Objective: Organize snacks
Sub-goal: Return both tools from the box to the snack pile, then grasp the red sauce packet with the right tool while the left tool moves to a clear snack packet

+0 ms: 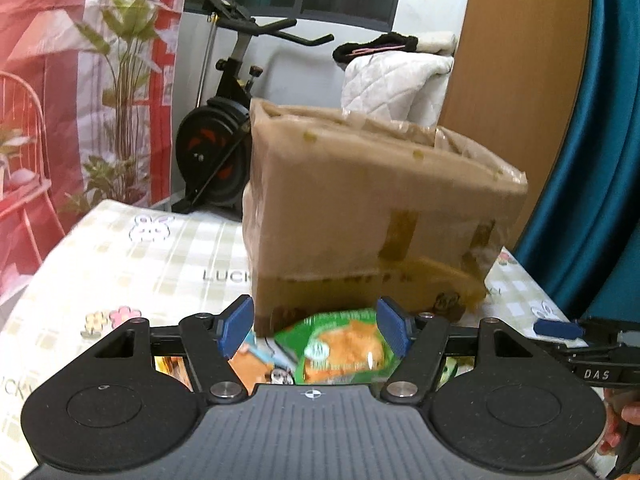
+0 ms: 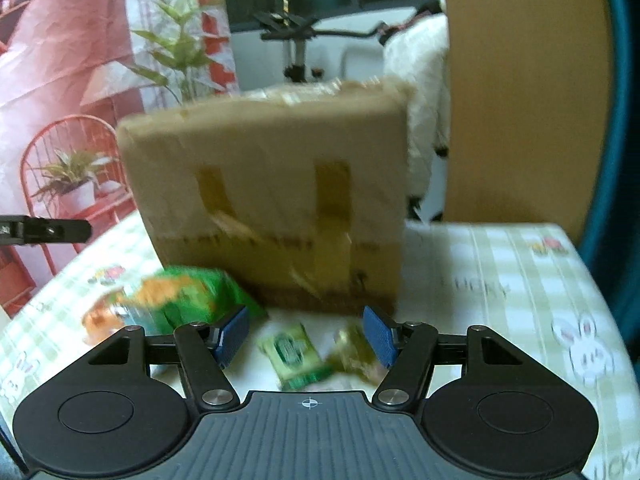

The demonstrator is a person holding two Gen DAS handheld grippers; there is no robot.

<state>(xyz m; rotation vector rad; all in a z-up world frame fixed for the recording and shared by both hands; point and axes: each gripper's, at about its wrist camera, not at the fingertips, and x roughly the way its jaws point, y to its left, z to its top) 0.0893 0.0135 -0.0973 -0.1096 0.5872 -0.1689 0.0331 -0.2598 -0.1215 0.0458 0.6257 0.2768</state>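
A taped brown cardboard box (image 1: 372,216) stands on the checked tablecloth (image 1: 140,264); it also shows in the right wrist view (image 2: 276,200). My left gripper (image 1: 316,330) is open, its blue pads either side of a green and orange snack bag (image 1: 344,350) lying in front of the box. Another orange packet (image 1: 250,368) lies to its left. My right gripper (image 2: 306,336) is open above a small green packet (image 2: 296,354) and a small yellow-green packet (image 2: 354,350). The green and orange bag (image 2: 180,296) lies to its left. The right gripper's tip (image 1: 560,328) shows in the left wrist view.
An exercise bike (image 1: 224,128) stands behind the table. A wooden panel (image 1: 520,80) and a teal curtain (image 1: 600,160) are at the right. A red printed backdrop (image 1: 60,80) hangs at the left. The left gripper's tip (image 2: 44,231) shows at the left edge of the right wrist view.
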